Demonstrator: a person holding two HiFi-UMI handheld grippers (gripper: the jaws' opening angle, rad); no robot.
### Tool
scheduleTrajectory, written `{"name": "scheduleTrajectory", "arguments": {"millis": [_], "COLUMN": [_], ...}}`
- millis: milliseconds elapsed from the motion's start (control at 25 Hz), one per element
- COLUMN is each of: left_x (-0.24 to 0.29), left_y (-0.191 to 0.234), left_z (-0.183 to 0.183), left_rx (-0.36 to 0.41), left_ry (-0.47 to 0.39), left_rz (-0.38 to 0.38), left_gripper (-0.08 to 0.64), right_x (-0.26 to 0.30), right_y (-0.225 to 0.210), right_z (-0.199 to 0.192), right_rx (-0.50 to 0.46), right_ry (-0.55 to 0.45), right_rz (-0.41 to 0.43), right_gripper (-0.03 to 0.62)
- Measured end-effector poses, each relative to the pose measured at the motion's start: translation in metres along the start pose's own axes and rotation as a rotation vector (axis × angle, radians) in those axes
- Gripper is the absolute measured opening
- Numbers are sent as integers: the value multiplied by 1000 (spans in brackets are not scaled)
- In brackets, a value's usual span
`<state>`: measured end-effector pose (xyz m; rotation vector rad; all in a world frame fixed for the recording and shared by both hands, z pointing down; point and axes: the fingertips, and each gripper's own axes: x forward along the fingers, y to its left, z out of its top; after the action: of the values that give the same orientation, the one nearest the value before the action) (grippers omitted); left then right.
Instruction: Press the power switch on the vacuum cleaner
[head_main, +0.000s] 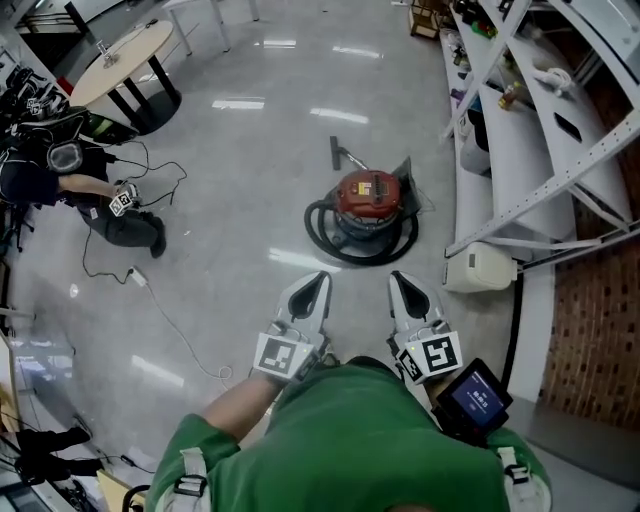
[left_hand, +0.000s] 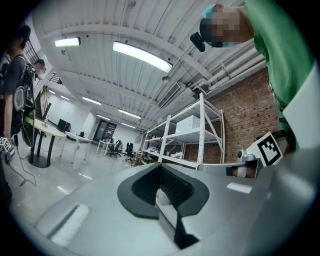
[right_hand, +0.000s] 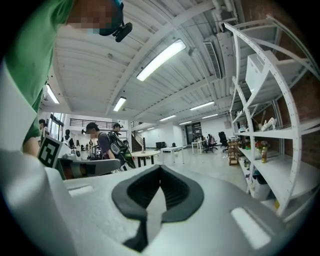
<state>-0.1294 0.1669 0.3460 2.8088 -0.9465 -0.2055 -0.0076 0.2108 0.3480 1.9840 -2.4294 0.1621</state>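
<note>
The vacuum cleaner (head_main: 368, 198) stands on the shiny grey floor ahead of me. It has a round red top with a yellow label, and a black hose (head_main: 330, 240) coils round its base. My left gripper (head_main: 316, 282) and right gripper (head_main: 400, 282) are held side by side near my chest, well short of the vacuum and touching nothing. Both are shut and empty. The left gripper view shows my left gripper (left_hand: 162, 192) aimed across the room, and the right gripper view shows my right gripper (right_hand: 157, 195) likewise. Neither shows the vacuum. I cannot make out the power switch.
White shelving (head_main: 520, 150) runs along the right, with a white container (head_main: 480, 268) on the floor at its foot. A person (head_main: 90, 195) crouches at the left beside a round table (head_main: 120, 60). A thin cable (head_main: 170, 320) trails over the floor at the left.
</note>
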Motion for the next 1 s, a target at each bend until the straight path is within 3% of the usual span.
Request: {"name": "scheduleTrajectory", "arguments": {"millis": [480, 1000], "left_x": [-20, -34], "left_y": [-69, -113], "left_z": [-4, -15], "left_rx": [16, 29], "left_ry": [-4, 7], "left_rz": [6, -21], "left_gripper": [8, 8], "right_x": [-65, -108], "right_y": [-5, -4], "right_z": [2, -3], "right_rx": [-12, -21], "right_ry": [-2, 12], "right_rz": [25, 28], "right_gripper": [3, 2]}}
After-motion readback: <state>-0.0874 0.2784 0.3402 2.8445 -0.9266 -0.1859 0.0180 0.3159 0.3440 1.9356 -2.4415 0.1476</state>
